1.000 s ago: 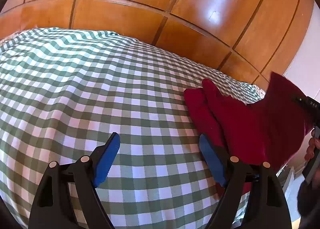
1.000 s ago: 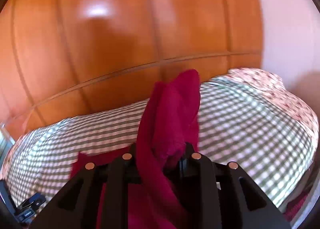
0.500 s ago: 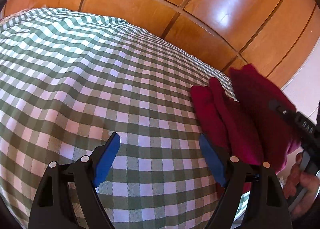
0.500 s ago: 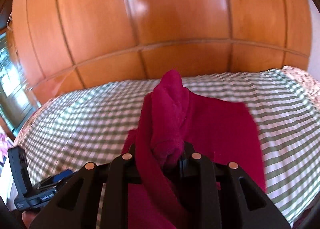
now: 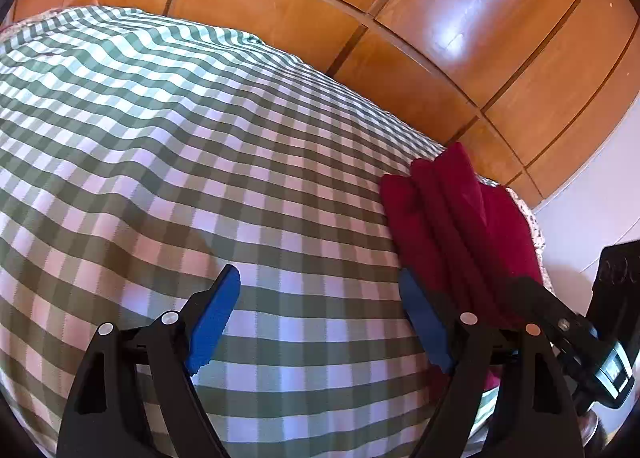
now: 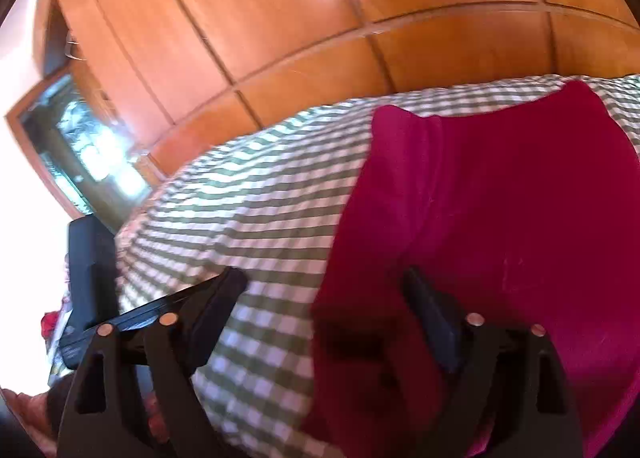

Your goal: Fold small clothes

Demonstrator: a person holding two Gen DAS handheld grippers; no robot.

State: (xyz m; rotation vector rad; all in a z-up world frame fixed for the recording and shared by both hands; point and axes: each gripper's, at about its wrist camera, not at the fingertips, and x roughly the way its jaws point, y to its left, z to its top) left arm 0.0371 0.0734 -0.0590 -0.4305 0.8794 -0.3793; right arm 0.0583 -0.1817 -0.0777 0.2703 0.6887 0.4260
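A dark red garment (image 5: pixel 456 218) lies folded in long pleats on the green-and-white checked bed cover (image 5: pixel 180 146), at its right edge. My left gripper (image 5: pixel 320 318) is open and empty, its right blue pad beside the garment's near end. In the right wrist view the garment (image 6: pixel 500 218) lies spread flat on the cover (image 6: pixel 260 210). My right gripper (image 6: pixel 324 314) is open over the garment's near left edge, holding nothing.
Wooden wardrobe panels (image 5: pixel 400 18) stand behind the bed. The right gripper's body (image 5: pixel 580 346) shows at the lower right of the left view. The left gripper's body (image 6: pixel 88 278) shows at the left of the right view, near a window (image 6: pixel 80 146).
My right gripper was shut on the raised red garment; it lowered it onto the bed and opened. The garment now lies flat. My left gripper stayed open and tilted slightly.
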